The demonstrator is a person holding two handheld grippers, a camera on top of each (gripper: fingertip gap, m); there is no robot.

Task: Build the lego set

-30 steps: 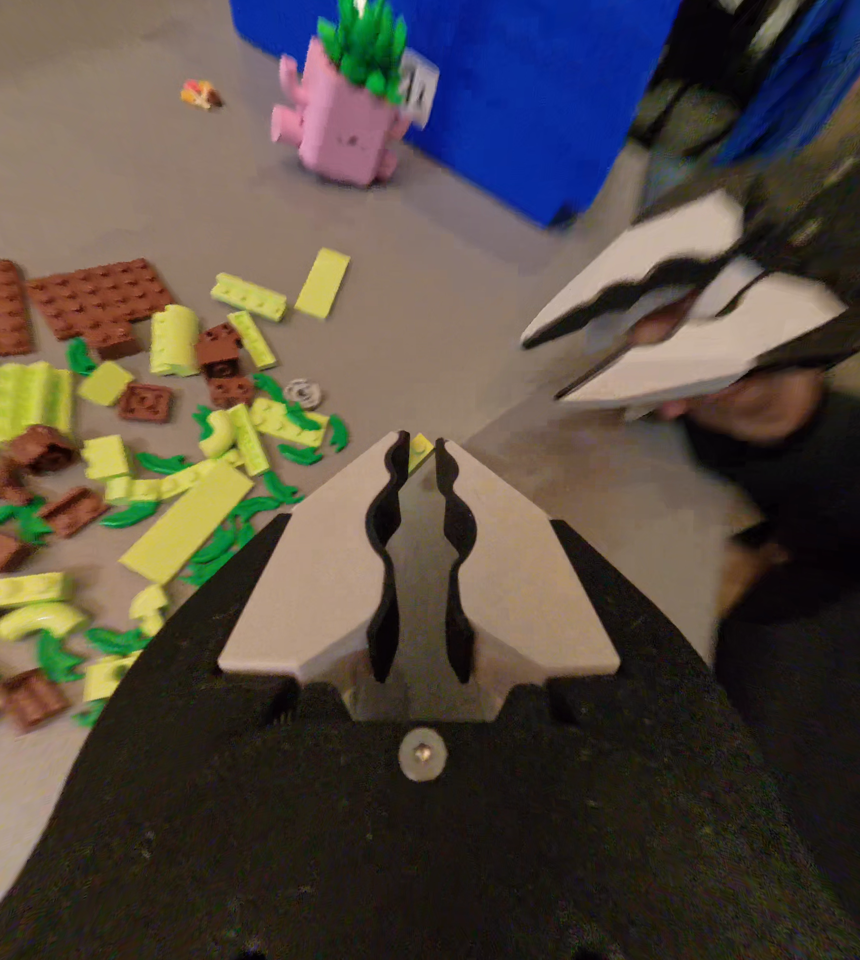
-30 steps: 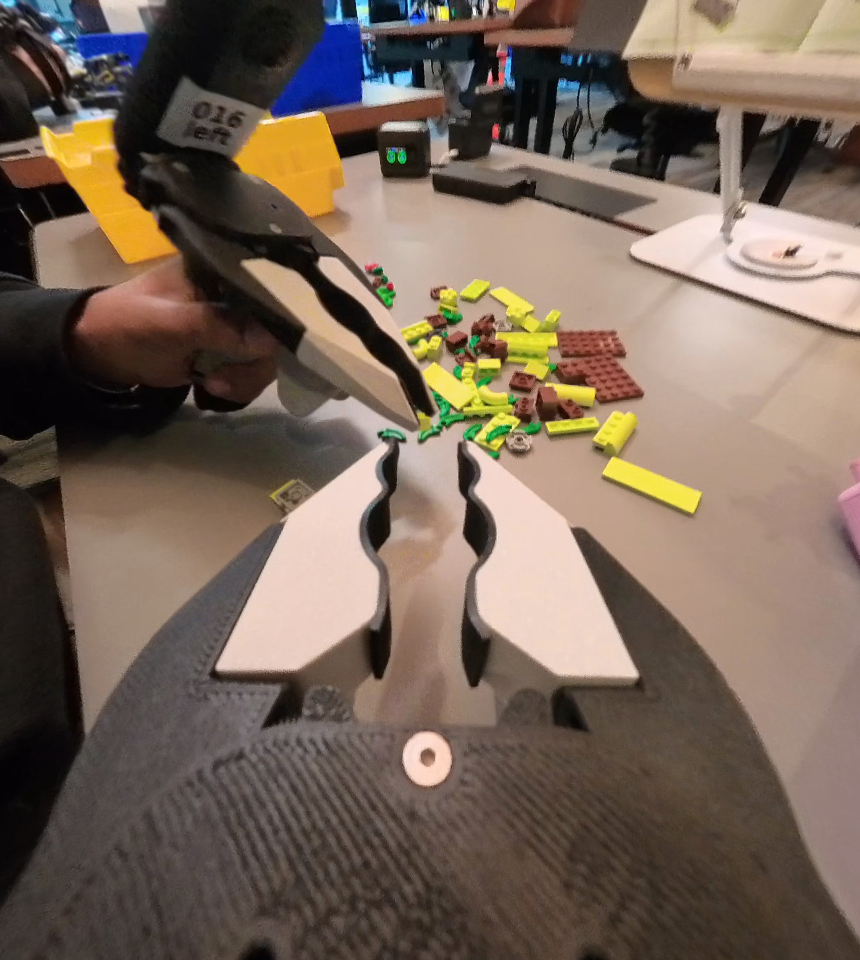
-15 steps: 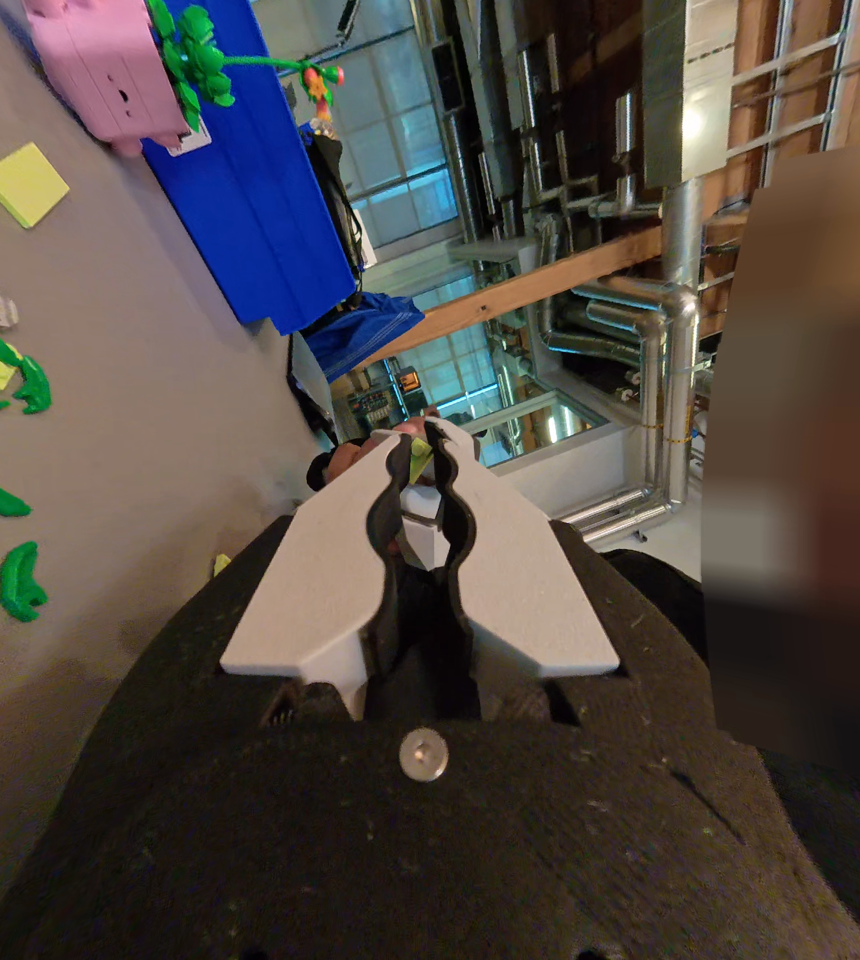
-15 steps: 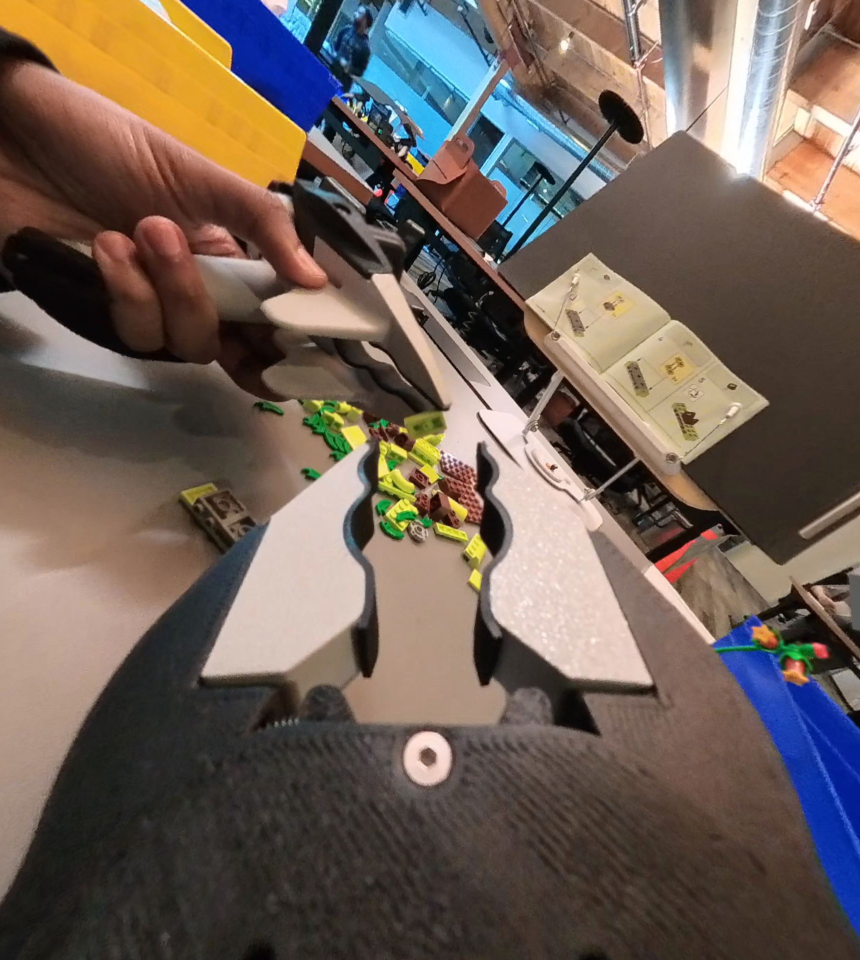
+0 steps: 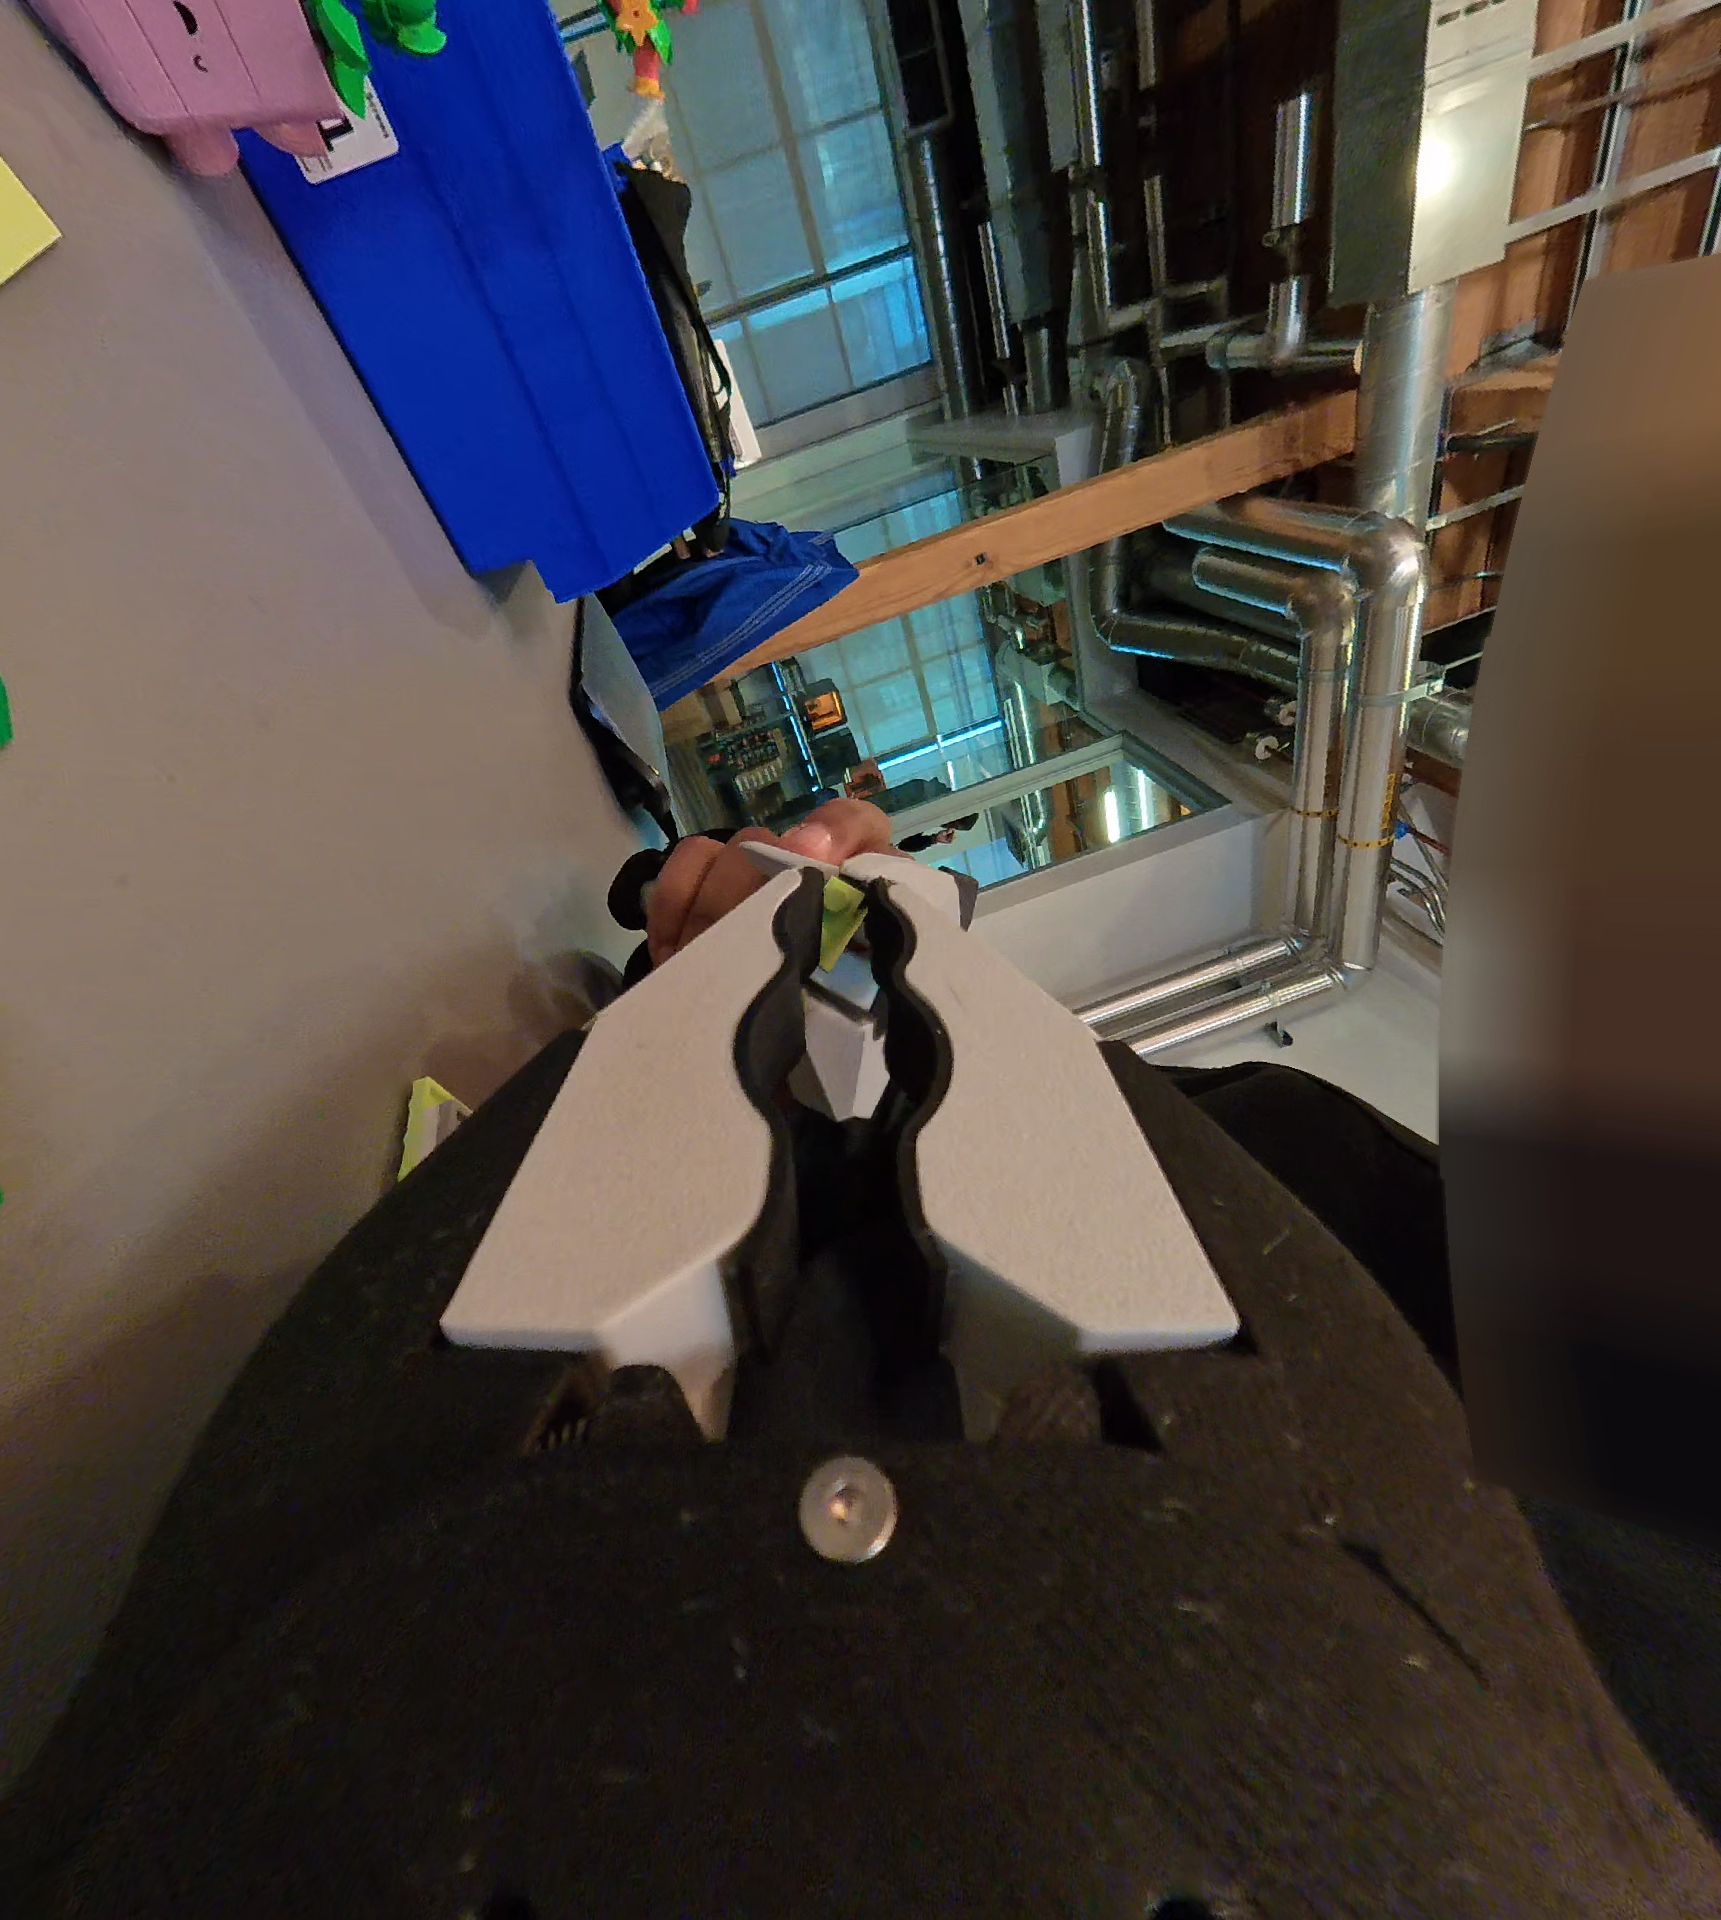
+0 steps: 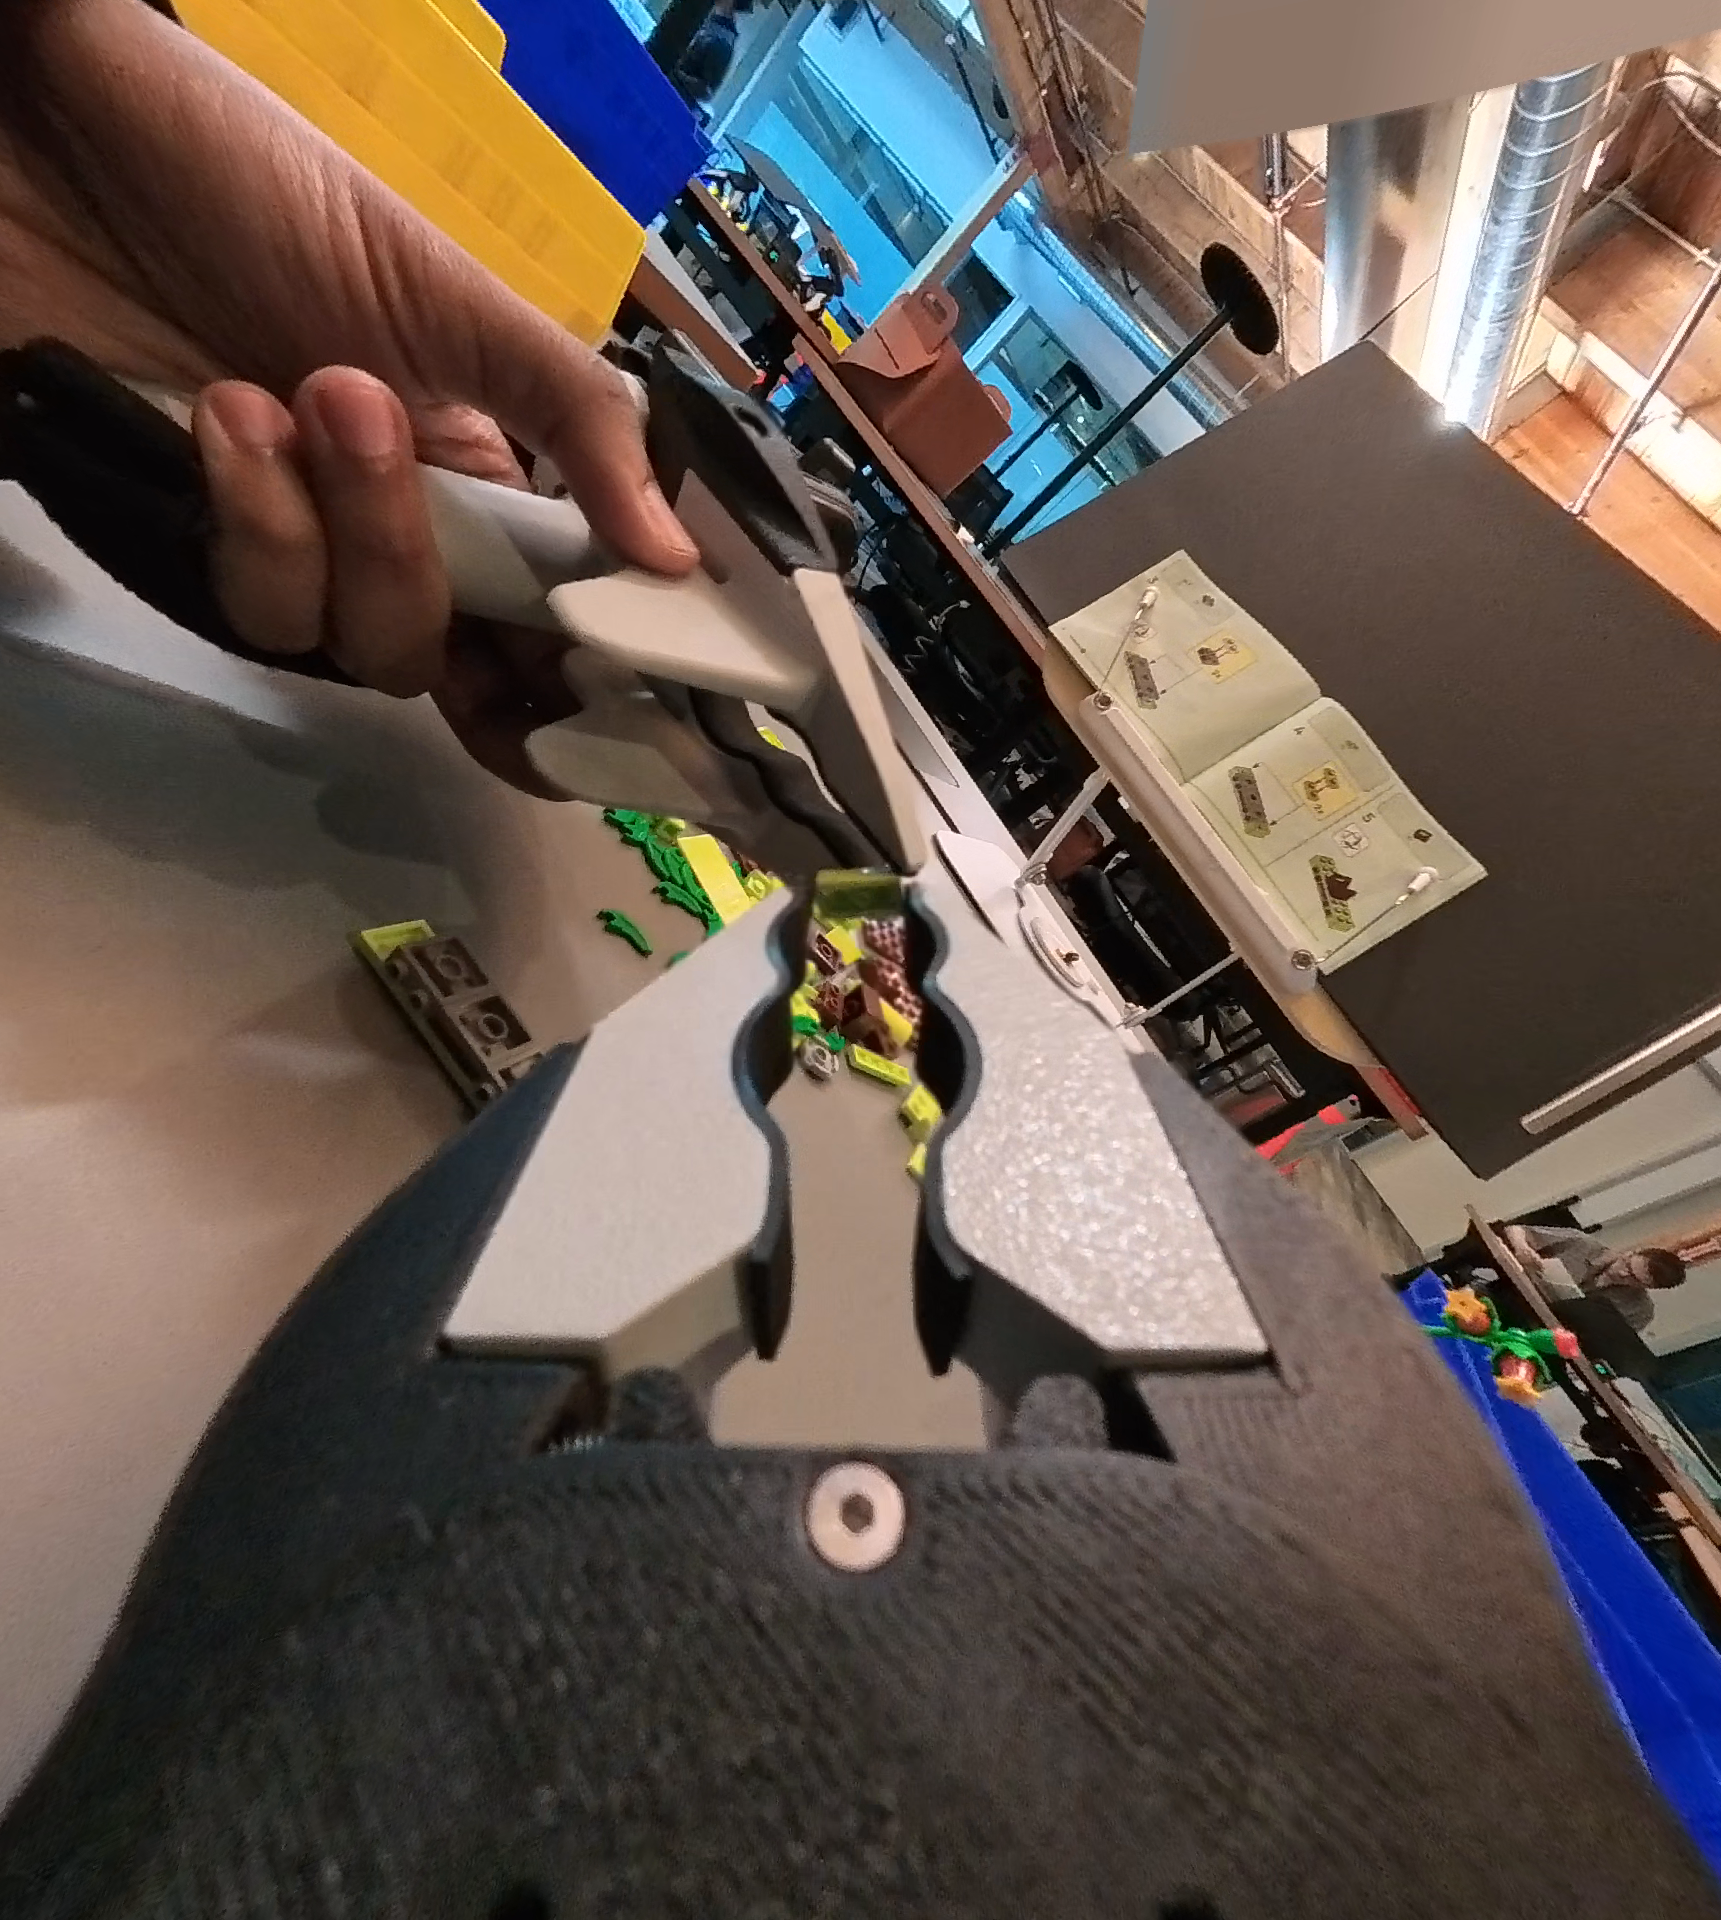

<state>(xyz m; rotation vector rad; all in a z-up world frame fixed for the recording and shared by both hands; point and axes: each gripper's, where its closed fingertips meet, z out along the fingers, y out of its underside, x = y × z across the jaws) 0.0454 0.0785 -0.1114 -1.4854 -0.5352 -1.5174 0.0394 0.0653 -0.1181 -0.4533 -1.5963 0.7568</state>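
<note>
My left gripper (image 5: 840, 891) is shut on a small lime green lego piece (image 5: 838, 927) and holds it up off the grey table (image 5: 212, 727). My right gripper (image 6: 854, 902) meets it tip to tip, its fingers closed in on the same lime piece (image 6: 856, 891). In the right wrist view the left gripper (image 6: 835, 748) comes in from the upper left, held by a hand (image 6: 316, 312). The right gripper's grey tips (image 5: 897, 878) show just beyond the left one's, with a hand (image 5: 710, 883) behind.
Loose lime, brown and green pieces (image 6: 835, 997) lie on the table past the grippers. A small grey and lime assembly (image 6: 451, 987) lies nearer. An open instruction booklet (image 6: 1261, 758) stands at right. A pink lego pot (image 5: 201, 62), a blue bin (image 5: 503, 312) and a yellow bin (image 6: 482, 156) stand around. Left and right tips are no more than a few centimetres apart.
Both grippers rose off the table and tilted toward each other. The right gripper, open before, has narrowed onto the lime piece that the left gripper holds.
</note>
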